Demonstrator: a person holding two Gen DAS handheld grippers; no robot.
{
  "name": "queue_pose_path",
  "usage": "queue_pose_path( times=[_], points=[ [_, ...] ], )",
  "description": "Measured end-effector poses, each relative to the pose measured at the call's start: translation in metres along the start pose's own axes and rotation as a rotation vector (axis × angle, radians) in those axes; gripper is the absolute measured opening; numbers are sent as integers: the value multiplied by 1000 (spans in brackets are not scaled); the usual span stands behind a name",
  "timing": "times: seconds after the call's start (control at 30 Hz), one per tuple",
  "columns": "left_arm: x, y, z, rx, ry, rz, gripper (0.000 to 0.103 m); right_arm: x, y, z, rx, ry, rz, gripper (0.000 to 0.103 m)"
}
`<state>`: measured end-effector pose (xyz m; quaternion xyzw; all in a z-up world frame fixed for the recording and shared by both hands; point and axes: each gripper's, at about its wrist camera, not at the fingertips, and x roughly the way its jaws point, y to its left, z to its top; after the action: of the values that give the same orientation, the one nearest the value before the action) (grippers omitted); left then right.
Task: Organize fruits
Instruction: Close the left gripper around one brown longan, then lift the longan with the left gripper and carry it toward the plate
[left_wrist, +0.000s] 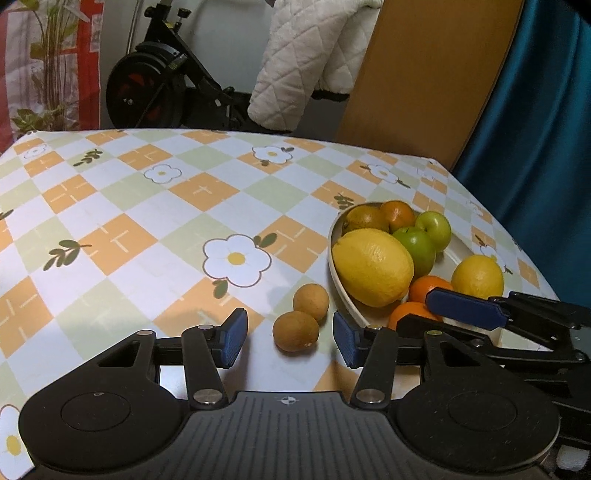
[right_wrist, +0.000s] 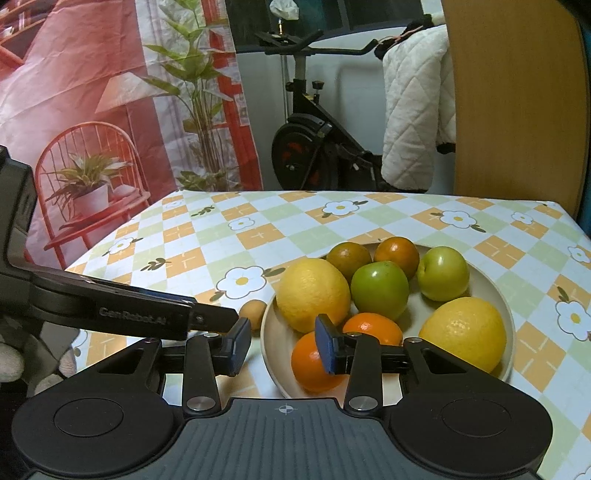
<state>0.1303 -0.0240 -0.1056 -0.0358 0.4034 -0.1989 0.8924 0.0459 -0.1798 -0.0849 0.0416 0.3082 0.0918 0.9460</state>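
The surface (left_wrist: 155, 206) wears a cloth of orange, green and white squares with white flowers; a round cream bowl (right_wrist: 495, 291) sits on it, full of fruit; inside the bowl are two big yellow lemons (right_wrist: 313, 293), two shiny green apples (right_wrist: 379, 290), two bright orange mandarins (right_wrist: 312, 363) at the near side and two darker orange-green mandarins (right_wrist: 347, 258) at the far side; just outside the bowl, to its left in the left wrist view, two small round brown fruits (left_wrist: 296, 330) lie on the cloth, touching each other; the left claw (left_wrist: 290, 338) points down at them with its blue pads (left_wrist: 233, 338) on either side of the nearer brown fruit; there is a gap on both sides, so the pads do not press on it and the claw holds nothing; the right claw (right_wrist: 283, 345) hangs over the near rim of the bowl, its jaws partly apart; one blue pad is outside the bowl and the other is in front of a bright mandarin; it grips nothing; behind the surface stand a black exercise bike (right_wrist: 314, 147) with a white quilted blanket (right_wrist: 413, 110) draped on it, a tan wooden chair back (right_wrist: 517, 99) and a red and white cloth with printed plants (right_wrist: 110, 92).
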Motion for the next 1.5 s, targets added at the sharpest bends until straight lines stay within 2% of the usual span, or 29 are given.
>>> queue_pose_path(
  times=[0.07, 0.1, 0.13, 0.17, 0.3, 0.5, 0.67, 0.83, 1.03, 1.33, 1.43, 1.5],
  points=[
    [3, -1, -1, 6, 7, 1, 49, 0, 0, 0, -1, 0, 1, 36],
    [5, -1, -1, 12, 10, 0, 37, 0, 0, 0, -3, 0, 1, 36],
    [6, -1, -1, 13, 14, -3, 31, 1, -1, 1, -6, 1, 1, 36],
    [5, -1, -2, 11, 14, -8, 31, 1, -1, 1, -8, 2, 2, 36],
    [2, 5, -2, 0, 3, 7, 31, 5, -1, 5, -19, 10, 2, 34],
    [-15, 24, -1, -77, -41, 27, 31, 14, 12, 12, -64, 25, 20, 30],
    [-26, 41, 0, -140, -83, 51, 31, 29, 30, 20, -139, 54, 42, 28],
    [-34, 52, 1, -179, -115, 60, 31, 49, 48, 27, -213, 100, 27, 27],
    [-36, 57, 1, -204, -134, 58, 31, 69, 61, 28, -292, 154, -14, 25],
    [-37, 57, -2, -213, -148, 43, 31, 81, 66, 28, -360, 153, -69, 26],
    [-38, 58, -3, -213, -151, 41, 31, 84, 67, 30, -367, 148, -68, 27],
    [-38, 57, -3, -213, -153, 41, 31, 83, 70, 32, -365, 148, -20, 27]
  ],
)
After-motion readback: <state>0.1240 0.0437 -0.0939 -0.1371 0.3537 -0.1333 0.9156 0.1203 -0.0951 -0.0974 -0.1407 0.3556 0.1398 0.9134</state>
